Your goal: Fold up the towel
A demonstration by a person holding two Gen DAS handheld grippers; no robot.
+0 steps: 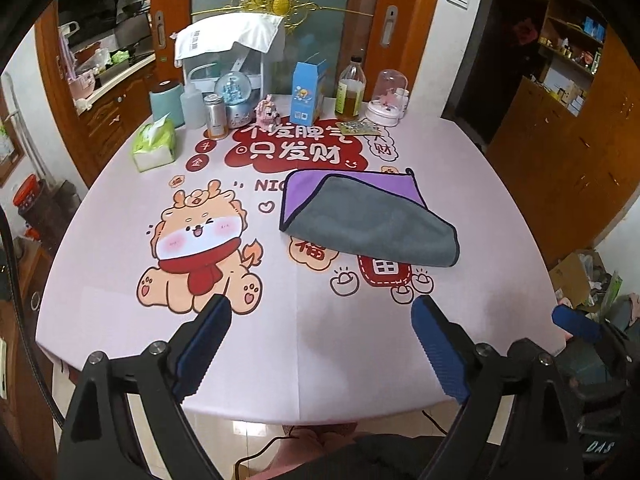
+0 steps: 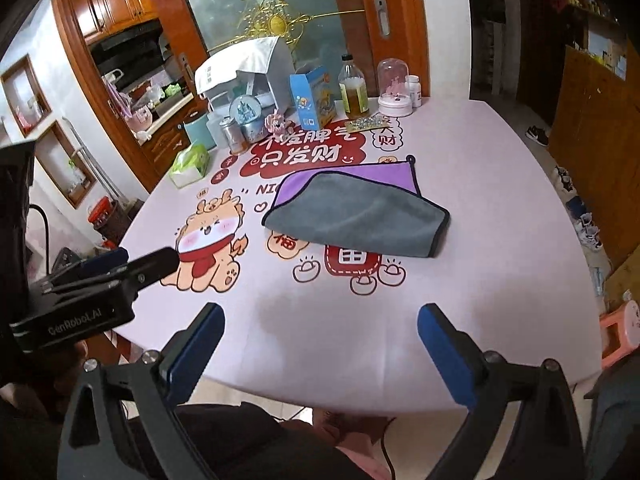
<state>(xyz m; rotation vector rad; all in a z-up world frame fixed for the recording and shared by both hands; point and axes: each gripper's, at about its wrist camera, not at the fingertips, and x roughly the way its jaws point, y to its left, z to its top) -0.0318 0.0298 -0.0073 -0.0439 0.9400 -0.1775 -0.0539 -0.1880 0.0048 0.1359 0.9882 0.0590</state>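
A towel (image 1: 372, 224), grey on one side and purple on the other with a dark hem, lies on the pink printed table (image 1: 280, 340), folded over so the grey side covers most of the purple. It also shows in the right wrist view (image 2: 360, 216). My left gripper (image 1: 320, 312) is open and empty, held above the table's near edge, well short of the towel. My right gripper (image 2: 320, 320) is open and empty too, at the near edge. The left gripper shows at the left of the right wrist view (image 2: 132, 262), and a right fingertip (image 1: 576, 322) shows in the left wrist view.
At the table's far edge stand a tissue pack (image 1: 154, 146), a teal canister (image 1: 168, 102), a snow globe (image 1: 236, 94), a blue carton (image 1: 308, 92), an oil bottle (image 1: 350, 90) and a white appliance (image 1: 232, 50). A pink stool (image 2: 624, 328) stands at right.
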